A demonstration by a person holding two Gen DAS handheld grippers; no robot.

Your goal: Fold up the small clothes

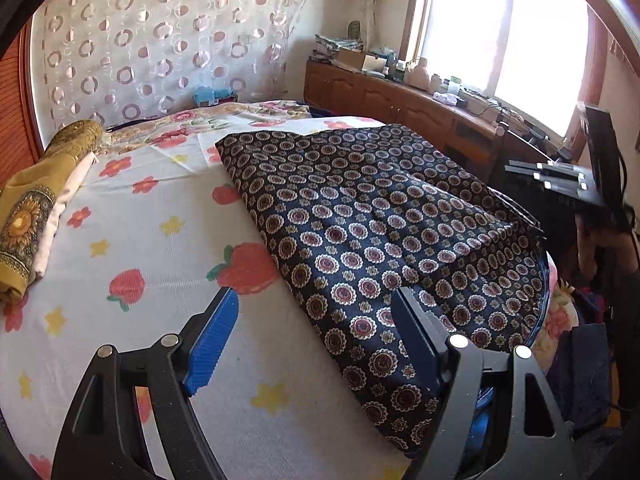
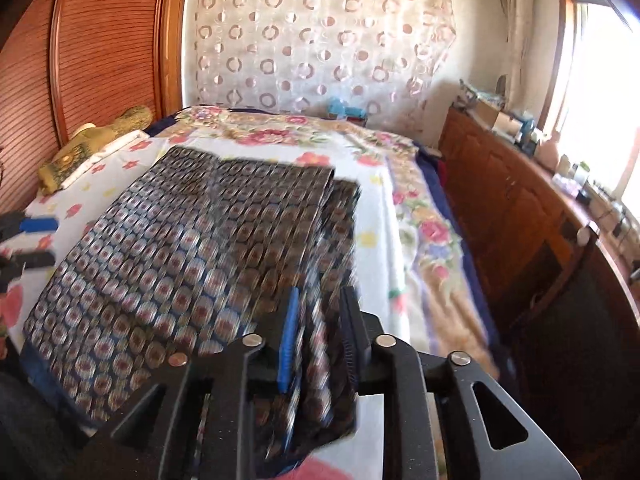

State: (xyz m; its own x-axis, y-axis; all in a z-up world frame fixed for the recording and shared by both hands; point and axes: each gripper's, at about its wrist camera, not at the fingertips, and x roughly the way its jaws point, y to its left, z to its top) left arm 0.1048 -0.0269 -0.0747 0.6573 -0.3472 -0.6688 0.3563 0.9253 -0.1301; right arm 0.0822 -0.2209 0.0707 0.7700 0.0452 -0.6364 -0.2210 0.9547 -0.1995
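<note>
A dark blue garment (image 1: 372, 232) with round medallion print lies partly folded on the bed sheet (image 1: 132, 240). My left gripper (image 1: 316, 304) is open, its fingers astride the garment's near left edge, holding nothing. In the right wrist view the garment (image 2: 192, 240) is blurred by motion. My right gripper (image 2: 320, 312) is shut on a bunched fold of the garment at its near right edge. The left gripper also shows at the far left of the right wrist view (image 2: 34, 240).
Folded yellow and white cloth (image 1: 28, 216) lies at the bed's left side by the wooden wardrobe (image 2: 80, 60). A wooden sideboard (image 2: 520, 208) with clutter runs along the right under the window. A patterned curtain (image 1: 160, 40) hangs behind the bed.
</note>
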